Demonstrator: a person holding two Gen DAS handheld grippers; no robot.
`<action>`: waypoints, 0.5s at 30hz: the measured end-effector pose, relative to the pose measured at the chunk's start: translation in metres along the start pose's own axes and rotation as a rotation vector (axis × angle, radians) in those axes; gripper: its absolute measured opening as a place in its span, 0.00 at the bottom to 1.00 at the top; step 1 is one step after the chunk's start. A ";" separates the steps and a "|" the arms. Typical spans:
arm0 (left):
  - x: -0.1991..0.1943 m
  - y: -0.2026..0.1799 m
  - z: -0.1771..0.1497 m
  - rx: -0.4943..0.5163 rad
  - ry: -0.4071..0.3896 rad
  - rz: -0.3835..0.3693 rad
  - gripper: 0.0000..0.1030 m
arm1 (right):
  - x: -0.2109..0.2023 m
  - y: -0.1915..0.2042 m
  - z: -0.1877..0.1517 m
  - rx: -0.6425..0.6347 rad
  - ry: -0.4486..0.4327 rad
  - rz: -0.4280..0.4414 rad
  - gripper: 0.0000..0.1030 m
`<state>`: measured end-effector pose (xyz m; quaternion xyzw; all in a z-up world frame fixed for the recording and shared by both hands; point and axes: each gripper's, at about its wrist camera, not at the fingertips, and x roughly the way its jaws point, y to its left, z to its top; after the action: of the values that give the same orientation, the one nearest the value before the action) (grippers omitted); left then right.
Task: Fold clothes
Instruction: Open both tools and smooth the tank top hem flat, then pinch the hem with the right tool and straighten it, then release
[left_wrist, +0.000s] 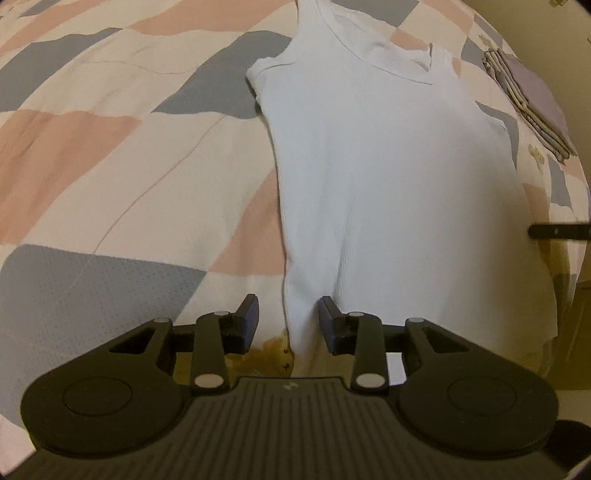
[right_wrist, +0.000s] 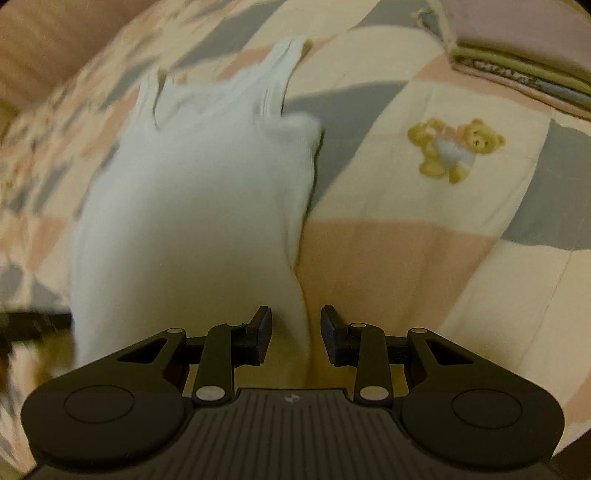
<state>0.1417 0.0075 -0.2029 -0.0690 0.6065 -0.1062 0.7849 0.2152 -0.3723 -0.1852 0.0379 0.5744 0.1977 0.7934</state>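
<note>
Left gripper (left_wrist: 289, 320) astride tank top (left_wrist: 369, 166) hem edge, jaws apart

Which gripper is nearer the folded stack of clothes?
Right. The right gripper straddles the white tank top's hem on the stack's side; the left gripper is at the opposite hem corner, the stack beyond the top.

You are working over a bed (left_wrist: 110, 147) covered with a quilt in pink, grey and cream patches. A white tank top (left_wrist: 388, 177) lies flat on it, straps pointing away from you and hem nearest you. Near the far right edge sits a stack of folded clothes (left_wrist: 532, 107), apart from the top. A teddy bear print (right_wrist: 454, 147) shows on one cream patch.
</note>
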 end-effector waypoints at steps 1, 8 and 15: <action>-0.002 0.002 0.000 -0.014 -0.002 -0.009 0.28 | 0.002 0.000 0.001 0.015 -0.008 0.010 0.32; -0.005 0.005 0.000 -0.002 -0.010 -0.014 0.27 | 0.028 -0.011 0.030 0.077 -0.065 0.025 0.28; -0.001 0.005 -0.002 0.023 -0.015 0.003 0.27 | 0.026 -0.032 0.054 0.070 -0.127 -0.042 0.00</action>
<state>0.1403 0.0128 -0.2040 -0.0598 0.5997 -0.1113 0.7902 0.2805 -0.3831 -0.1993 0.0660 0.5300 0.1581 0.8305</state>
